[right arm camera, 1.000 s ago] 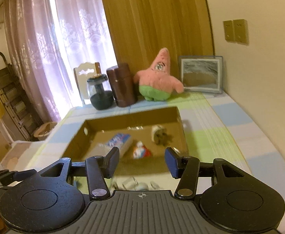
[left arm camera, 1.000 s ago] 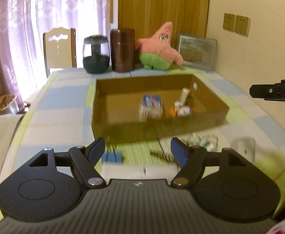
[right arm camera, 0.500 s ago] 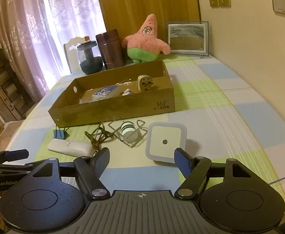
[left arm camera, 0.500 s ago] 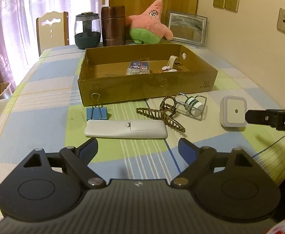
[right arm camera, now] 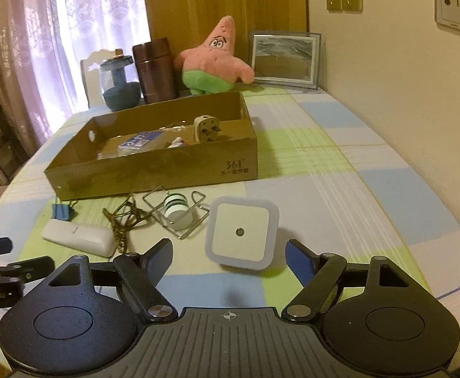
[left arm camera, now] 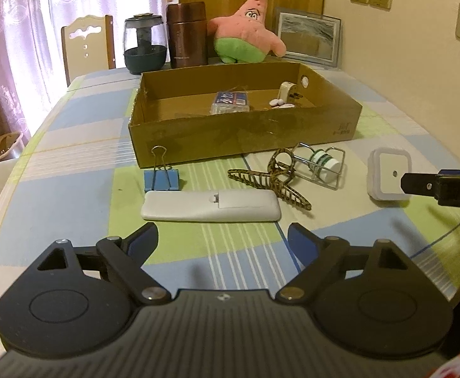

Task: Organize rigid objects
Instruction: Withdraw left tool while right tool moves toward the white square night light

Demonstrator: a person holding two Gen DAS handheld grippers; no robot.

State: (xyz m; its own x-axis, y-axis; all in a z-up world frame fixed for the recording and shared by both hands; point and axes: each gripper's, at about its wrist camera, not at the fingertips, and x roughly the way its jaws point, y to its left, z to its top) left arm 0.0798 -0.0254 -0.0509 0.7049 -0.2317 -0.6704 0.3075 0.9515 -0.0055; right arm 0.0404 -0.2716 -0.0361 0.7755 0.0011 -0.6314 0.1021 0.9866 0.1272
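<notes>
A brown cardboard box [left arm camera: 245,134] [right arm camera: 154,170] sits mid-table with a blue packet [left arm camera: 231,102], a plug adapter [right arm camera: 206,129] and small bits inside. In front of it lie a blue binder clip [left arm camera: 161,179], a white remote [left arm camera: 211,205] [right arm camera: 78,237], a tortoiseshell hair claw [left arm camera: 274,179], a wire holder with a white-green roll [left arm camera: 323,165] [right arm camera: 176,209] and a square white night light [left arm camera: 389,178] [right arm camera: 242,231]. My left gripper [left arm camera: 223,241] stands open just short of the remote, nothing between its fingers. My right gripper [right arm camera: 228,256] is opening, empty, with the night light just beyond its fingertips.
Along the back edge stand a dark glass jar [left arm camera: 144,44], a brown flask [left arm camera: 186,34], a pink star plush [left arm camera: 245,31] and a framed picture [left arm camera: 308,37]. A chair [left arm camera: 86,42] is behind the table. The wall with sockets runs along the right.
Both grippers have come down toward the table and opened wider. The loose items before the box, blurred and partly hidden a second ago, now lie in plain view ahead of the fingers.
</notes>
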